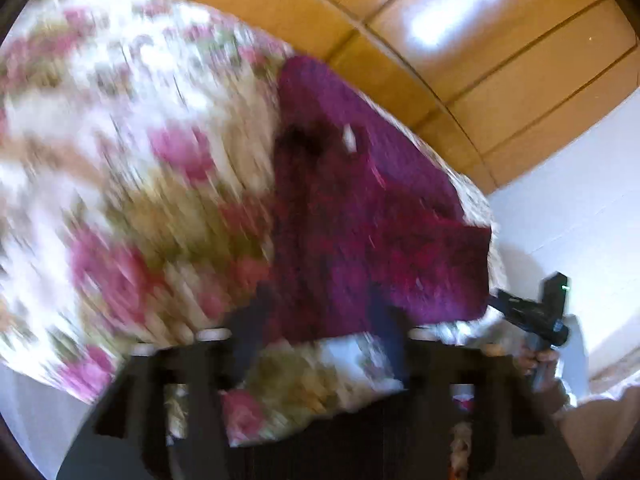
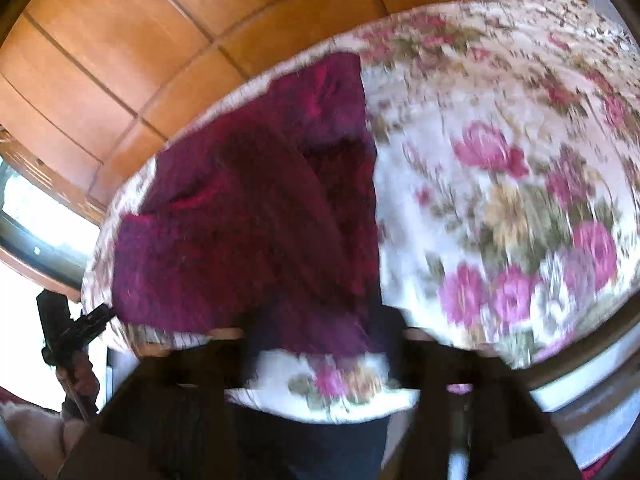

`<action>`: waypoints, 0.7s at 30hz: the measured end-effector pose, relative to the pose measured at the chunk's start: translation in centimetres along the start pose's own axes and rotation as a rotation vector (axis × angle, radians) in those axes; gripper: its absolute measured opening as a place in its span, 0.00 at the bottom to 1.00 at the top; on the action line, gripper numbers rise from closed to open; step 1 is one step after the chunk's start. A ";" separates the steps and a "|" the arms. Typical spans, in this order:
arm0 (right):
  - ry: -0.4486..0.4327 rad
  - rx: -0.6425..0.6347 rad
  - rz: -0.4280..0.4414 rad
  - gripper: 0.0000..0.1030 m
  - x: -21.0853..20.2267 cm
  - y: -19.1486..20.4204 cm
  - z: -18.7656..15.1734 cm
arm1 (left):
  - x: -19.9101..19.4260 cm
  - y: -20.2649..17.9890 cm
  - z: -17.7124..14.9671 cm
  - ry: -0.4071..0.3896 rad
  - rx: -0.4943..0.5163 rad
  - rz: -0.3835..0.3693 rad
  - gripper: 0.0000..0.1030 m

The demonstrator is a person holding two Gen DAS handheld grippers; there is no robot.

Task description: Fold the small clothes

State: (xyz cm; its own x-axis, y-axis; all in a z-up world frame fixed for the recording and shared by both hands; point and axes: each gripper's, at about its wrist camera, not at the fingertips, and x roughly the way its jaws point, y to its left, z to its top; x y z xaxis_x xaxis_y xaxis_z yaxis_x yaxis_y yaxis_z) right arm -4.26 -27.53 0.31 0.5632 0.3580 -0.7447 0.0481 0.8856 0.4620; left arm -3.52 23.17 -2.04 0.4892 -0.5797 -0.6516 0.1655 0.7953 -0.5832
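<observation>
Garment: a maroon cloth (image 1: 360, 200), fuzzy or knit by its look, lies on the floral cover; centre-right of the left wrist view, centre-left of the right wrist view (image 2: 256, 216).
Fold state: judged part-folded; a flap overlaps the body, with one corner reaching toward the lower edge of each frame.
Handling: judged light, soft and limp; it will sag when lifted, and the nap should resist slipping. Not fragile.
Hold points: judged best at the two near corners or along the near hem, one per gripper.
Left gripper (image 1: 320, 320): jaws released, fingers apart over the near hem; nothing seen clamped, though blur limits certainty.
Right gripper (image 2: 320, 336): jaws likewise released, over the near edge of the cloth; no grip seen.
Surface: a padded cover (image 1: 120, 160) with pink flowers on white; soft, so the cloth may drag on it.
Room: orange floor tiles (image 1: 500, 80) beyond the cover, a white wall at frame edge.
Image quality: both views motion-blurred.
</observation>
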 end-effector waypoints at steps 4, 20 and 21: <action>-0.049 -0.094 -0.053 0.72 1.4 1.9 2.4 | 0.3 -1.7 2.5 -0.034 0.112 0.044 0.61; -0.029 -0.328 -0.144 0.20 3.0 6.0 3.3 | 6.0 -4.5 5.1 -0.012 0.322 0.098 0.11; -0.037 -0.335 -0.130 0.20 2.4 6.4 3.3 | 5.1 -4.6 5.1 -0.034 0.315 0.081 0.11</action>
State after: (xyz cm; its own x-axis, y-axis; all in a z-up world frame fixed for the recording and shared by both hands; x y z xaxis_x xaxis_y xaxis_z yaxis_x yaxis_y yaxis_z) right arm 0.14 -21.99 3.08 0.6002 0.2308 -0.7658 -0.1485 0.9730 0.1768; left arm 2.60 17.45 -0.26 0.5389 -0.5099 -0.6706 0.3792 0.8576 -0.3474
